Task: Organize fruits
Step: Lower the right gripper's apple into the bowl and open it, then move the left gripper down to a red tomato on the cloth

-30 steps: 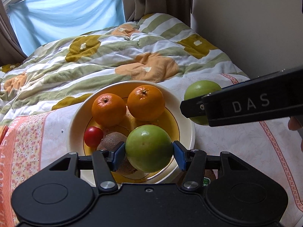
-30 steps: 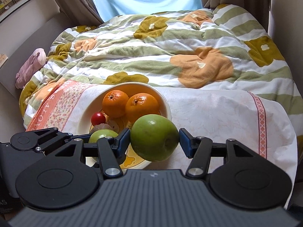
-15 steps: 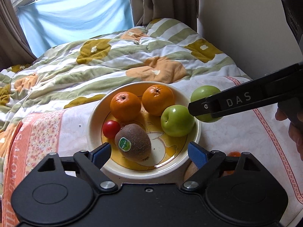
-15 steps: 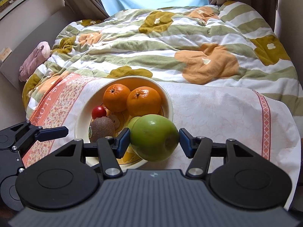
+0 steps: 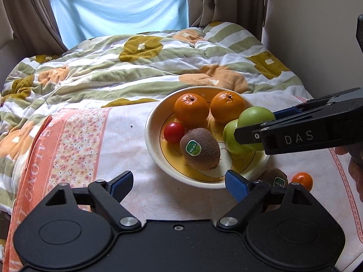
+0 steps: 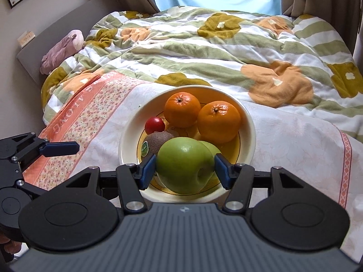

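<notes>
Centrally, a cream bowl (image 5: 152, 122) with a yellow inside is seen on a cloth-covered tabletop (image 5: 127, 149). Two oranges (image 5: 191, 109) are held at its far side, a small red tomato (image 5: 174, 132) at its left, and a brown kiwi (image 5: 200, 149) with a green sticker near the front. One green apple (image 5: 229, 136) is resting in the bowl at the right. A second apple (image 6: 185, 168) is gripped between the blue pads of the right gripper (image 6: 185, 170), whose jaws are clenched on it just over the bowl's near right part, beside the resting apple. The left gripper (image 5: 177, 184) is held before the bowl's near rim with its jaws released wide and nothing between them. Outside the bowl, on the cloth at its near right, a second kiwi (image 5: 275, 178) and a small mandarin (image 5: 302, 180) are seen side by side. Behind the tabletop, a flowered quilt (image 5: 136, 68) is spread on a bed.
</notes>
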Demonstrator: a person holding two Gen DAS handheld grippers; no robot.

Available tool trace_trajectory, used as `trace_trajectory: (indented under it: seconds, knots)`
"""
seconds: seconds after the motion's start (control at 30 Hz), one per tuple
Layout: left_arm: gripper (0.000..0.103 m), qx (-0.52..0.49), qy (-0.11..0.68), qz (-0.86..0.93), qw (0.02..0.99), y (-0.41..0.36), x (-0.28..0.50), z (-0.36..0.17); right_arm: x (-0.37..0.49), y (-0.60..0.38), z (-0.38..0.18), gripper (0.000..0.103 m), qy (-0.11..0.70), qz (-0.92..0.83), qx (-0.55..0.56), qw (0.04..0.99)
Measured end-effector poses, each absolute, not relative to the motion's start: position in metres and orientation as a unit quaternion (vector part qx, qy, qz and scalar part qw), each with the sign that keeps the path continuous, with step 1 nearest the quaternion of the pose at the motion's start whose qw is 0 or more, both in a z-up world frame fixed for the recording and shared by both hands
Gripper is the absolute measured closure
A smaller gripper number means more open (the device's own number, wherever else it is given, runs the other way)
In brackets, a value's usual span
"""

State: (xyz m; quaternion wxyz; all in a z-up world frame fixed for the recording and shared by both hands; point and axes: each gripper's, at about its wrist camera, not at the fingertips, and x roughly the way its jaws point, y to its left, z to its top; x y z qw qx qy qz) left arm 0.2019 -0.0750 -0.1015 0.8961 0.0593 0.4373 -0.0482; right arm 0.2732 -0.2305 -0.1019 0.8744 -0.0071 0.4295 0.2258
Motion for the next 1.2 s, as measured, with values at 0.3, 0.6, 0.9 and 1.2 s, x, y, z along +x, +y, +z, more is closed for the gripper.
trace_trajectory:
  seconds: [0.3,0.6,0.9,1.2]
  knots:
    - [0.012,0.047,0.445,-0.043,0.893,-0.061,0.197,-0.107,0.264,-0.215,-0.108,0.032,0.418,0.235,-0.035,0.877]
    - [0.012,0.044,0.450,-0.049,0.891,-0.056,0.191,-0.108,0.256,-0.205,-0.107,0.000,0.398,0.234,-0.056,0.885]
    - [0.012,0.024,0.444,-0.047,0.894,-0.052,0.179,-0.098,0.242,-0.217,-0.093,0.000,0.391,0.232,-0.041,0.890]
    - [0.012,-0.003,0.431,-0.058,0.901,-0.058,0.153,-0.083,0.216,-0.240,-0.067,0.000,0.378,0.208,-0.022,0.902]
